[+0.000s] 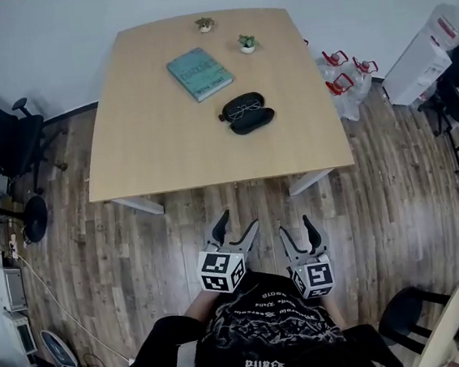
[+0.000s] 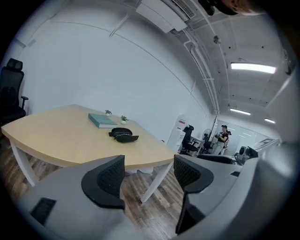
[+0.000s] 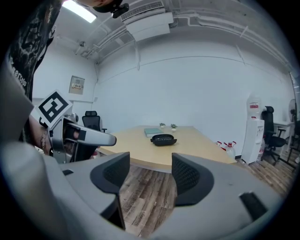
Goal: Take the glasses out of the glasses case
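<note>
Glasses (image 1: 244,108) seemed to lie in the farther half of the open black glasses case (image 1: 246,112), though at that size their frame was only faintly outlined. The case sat on the pale wooden table (image 1: 168,144), right of its middle, with both halves spread flat and touching the tabletop. A teal book (image 1: 199,73) lay just beyond it to the left. Two small potted plants (image 1: 246,43) stood near the far edge, one close to the book's corner and the other further back.

Both grippers were held close to the person's body (image 1: 262,338), over the plank floor (image 1: 139,253) and well apart from the table and the glasses. The left gripper (image 1: 240,220) had its jaws spread wide, with only floor and a table leg showing between them. The right gripper (image 1: 296,224) likewise had its jaws parted, with nothing but floorboards in the gap. The two were side by side, tips pointing toward the table. A black office chair (image 1: 4,133) stood off the table's left side.
</note>
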`<control>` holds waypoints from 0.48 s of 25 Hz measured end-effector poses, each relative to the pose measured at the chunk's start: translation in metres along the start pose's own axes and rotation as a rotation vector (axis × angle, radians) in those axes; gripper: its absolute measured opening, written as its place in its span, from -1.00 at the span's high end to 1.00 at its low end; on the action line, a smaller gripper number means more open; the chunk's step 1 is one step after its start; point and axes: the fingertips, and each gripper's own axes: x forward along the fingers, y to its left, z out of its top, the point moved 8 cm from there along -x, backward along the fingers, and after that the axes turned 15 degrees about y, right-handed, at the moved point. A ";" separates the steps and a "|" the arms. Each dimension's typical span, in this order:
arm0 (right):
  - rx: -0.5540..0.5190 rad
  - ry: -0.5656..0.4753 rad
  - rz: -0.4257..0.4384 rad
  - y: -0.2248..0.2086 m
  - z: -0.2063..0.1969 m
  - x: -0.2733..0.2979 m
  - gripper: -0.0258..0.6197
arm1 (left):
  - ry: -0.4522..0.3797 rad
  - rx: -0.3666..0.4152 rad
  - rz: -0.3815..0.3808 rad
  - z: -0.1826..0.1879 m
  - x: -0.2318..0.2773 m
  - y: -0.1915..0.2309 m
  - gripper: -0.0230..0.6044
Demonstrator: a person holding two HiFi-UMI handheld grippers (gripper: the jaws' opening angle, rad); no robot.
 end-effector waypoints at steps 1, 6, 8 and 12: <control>0.004 0.000 -0.002 0.001 0.002 0.003 0.02 | 0.002 0.010 -0.004 0.003 0.001 0.003 -0.14; 0.011 -0.004 -0.017 0.007 0.014 0.010 0.02 | 0.020 0.067 -0.011 0.016 0.002 0.013 -0.14; -0.004 -0.012 -0.026 0.004 0.019 0.010 0.02 | 0.023 0.085 -0.024 0.019 0.005 0.011 -0.14; -0.023 -0.019 -0.033 0.001 0.022 0.019 0.02 | 0.026 0.098 -0.022 0.022 0.009 0.015 -0.14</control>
